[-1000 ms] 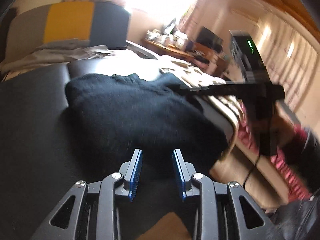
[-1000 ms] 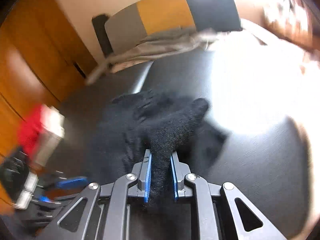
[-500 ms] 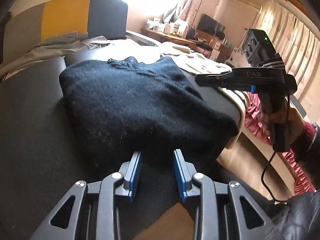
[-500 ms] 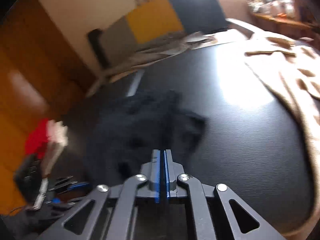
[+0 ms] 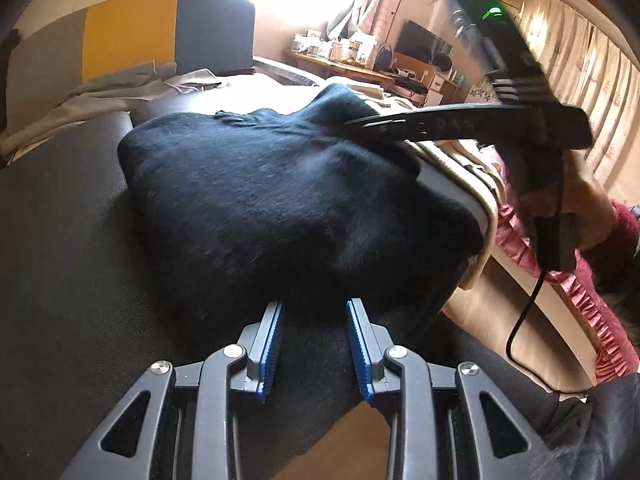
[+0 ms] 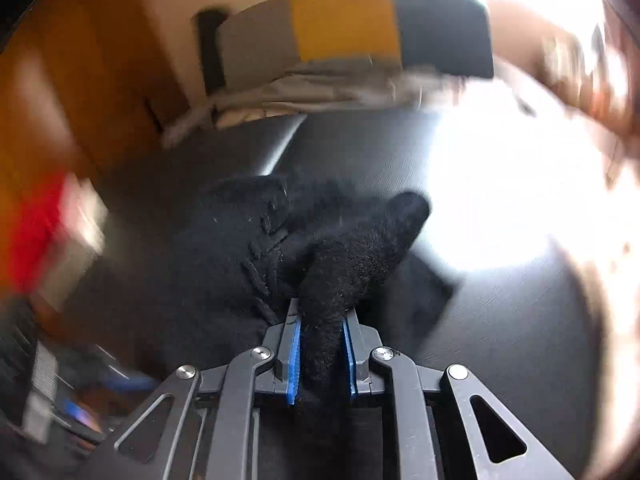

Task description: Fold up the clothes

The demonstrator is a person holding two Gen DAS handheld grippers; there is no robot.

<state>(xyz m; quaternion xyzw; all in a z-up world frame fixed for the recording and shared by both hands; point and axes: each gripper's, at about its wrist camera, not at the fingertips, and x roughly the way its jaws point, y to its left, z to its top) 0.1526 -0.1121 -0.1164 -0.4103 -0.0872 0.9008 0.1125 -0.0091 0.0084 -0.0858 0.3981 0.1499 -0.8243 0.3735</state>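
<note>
A black knit sweater [image 5: 280,208] lies bunched on the black padded surface [image 5: 60,260]. My left gripper [image 5: 314,320] is open and empty, its blue pads at the sweater's near edge. My right gripper [image 6: 320,320] is shut on a fold of the black sweater [image 6: 352,252] and lifts it. In the left wrist view the right gripper [image 5: 360,122] reaches in from the right and pulls up a peak of the sweater at its far right side.
A grey, yellow and dark cushion [image 5: 132,36] with pale grey cloth [image 5: 120,92] lies at the back. A beige patterned blanket [image 5: 460,164] lies at the surface's right edge. A cluttered desk [image 5: 360,64] stands beyond. A red object [image 6: 36,232] is at left.
Half a second ago my right gripper was shut empty above the sweater. It now grips a fold and lifts it. My left gripper stays open at the near edge.
</note>
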